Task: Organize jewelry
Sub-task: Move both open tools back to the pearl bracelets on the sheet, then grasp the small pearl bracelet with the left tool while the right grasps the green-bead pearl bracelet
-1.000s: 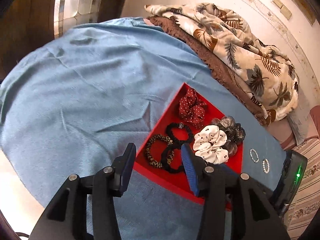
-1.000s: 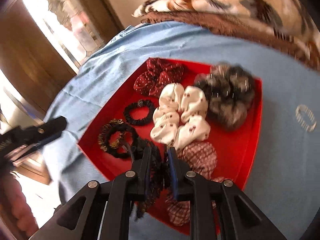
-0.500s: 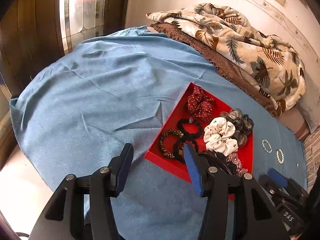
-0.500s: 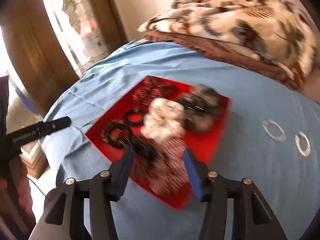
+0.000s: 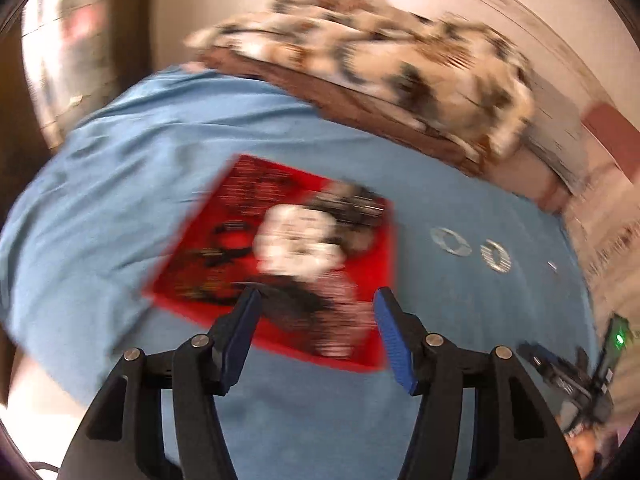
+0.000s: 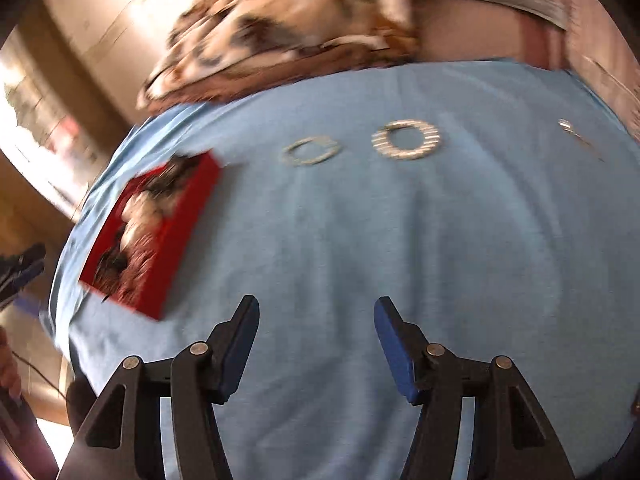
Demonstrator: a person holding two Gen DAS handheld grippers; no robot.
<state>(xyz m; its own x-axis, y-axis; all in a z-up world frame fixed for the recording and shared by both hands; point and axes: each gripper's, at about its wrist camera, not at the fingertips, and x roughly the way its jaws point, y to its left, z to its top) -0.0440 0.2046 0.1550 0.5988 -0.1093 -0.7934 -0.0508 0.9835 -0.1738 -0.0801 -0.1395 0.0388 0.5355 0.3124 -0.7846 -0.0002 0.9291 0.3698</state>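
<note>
Right wrist: two ribbed silvery rings [image 6: 406, 139] on blue cloth [image 6: 360, 240], both grippers' jaws wide, empty.

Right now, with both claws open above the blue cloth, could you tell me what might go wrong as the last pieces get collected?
1. The two silver rings lie flat on the soft blue cloth; the open right claw may pinch fabric with them.
2. The small silver piece sits near the cloth's edge and could be knocked off.
3. The red tray looks full, so a scrunchie may spill.
</note>
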